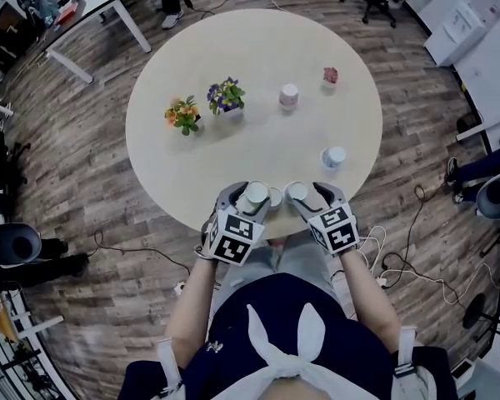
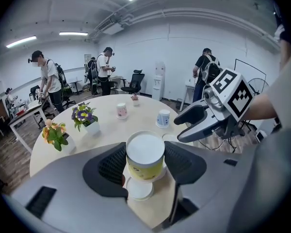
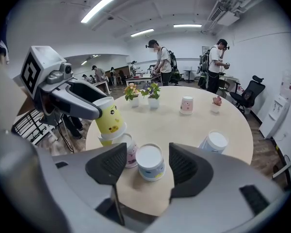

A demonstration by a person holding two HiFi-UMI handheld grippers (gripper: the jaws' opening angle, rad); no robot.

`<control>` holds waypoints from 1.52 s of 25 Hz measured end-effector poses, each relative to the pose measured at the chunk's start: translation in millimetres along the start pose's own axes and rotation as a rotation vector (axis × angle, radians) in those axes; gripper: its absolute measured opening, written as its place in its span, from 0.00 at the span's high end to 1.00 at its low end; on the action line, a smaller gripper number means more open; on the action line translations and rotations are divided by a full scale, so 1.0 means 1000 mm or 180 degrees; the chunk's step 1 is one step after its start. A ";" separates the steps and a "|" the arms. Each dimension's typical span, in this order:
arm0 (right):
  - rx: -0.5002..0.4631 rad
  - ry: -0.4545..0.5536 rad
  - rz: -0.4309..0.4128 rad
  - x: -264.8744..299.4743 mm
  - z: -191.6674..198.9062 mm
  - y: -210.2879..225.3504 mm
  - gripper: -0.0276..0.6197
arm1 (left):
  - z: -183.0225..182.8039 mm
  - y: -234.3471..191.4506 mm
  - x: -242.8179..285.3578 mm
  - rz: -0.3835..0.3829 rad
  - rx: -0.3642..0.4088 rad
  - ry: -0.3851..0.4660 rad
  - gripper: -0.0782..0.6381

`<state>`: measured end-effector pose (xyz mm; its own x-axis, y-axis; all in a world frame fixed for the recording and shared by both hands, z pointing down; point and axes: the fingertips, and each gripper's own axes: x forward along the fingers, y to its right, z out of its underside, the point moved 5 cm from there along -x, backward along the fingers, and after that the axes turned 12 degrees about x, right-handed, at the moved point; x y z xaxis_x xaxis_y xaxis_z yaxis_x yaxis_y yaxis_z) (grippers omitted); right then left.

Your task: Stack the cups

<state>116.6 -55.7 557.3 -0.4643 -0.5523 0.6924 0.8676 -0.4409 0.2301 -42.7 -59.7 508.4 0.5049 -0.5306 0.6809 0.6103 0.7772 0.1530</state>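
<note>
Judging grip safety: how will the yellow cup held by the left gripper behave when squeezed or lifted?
Probably light: the yellow cup hangs between two fingers alone. Its thin, paper-like wall may dent under a hard squeeze. Tapered and smooth-looking, it could slip.

Near edge of table (image 1: 192, 173) crowded, yellow cup (image 1: 255, 195), patterned cup (image 1: 275, 197) and pale cup (image 1: 297, 192) close together with little gap; mid-table lies open; beyond it stand orange flower pot (image 1: 183, 115), purple flower pot (image 1: 226, 97), pink cup (image 1: 289, 97), small pink plant (image 1: 330, 75), and blue cup (image 1: 333, 157) near the right rim.
</note>
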 end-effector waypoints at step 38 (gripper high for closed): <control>0.0175 0.0340 0.0618 -0.017 -0.046 0.100 0.51 | 0.011 0.015 0.005 0.0062 0.0147 -0.0152 0.53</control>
<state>202.6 -123.2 536.9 -0.3013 -0.6961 0.6517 0.9496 -0.2813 0.1385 -37.9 -47.1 522.0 0.4861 -0.4992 0.7173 0.5713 0.8027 0.1715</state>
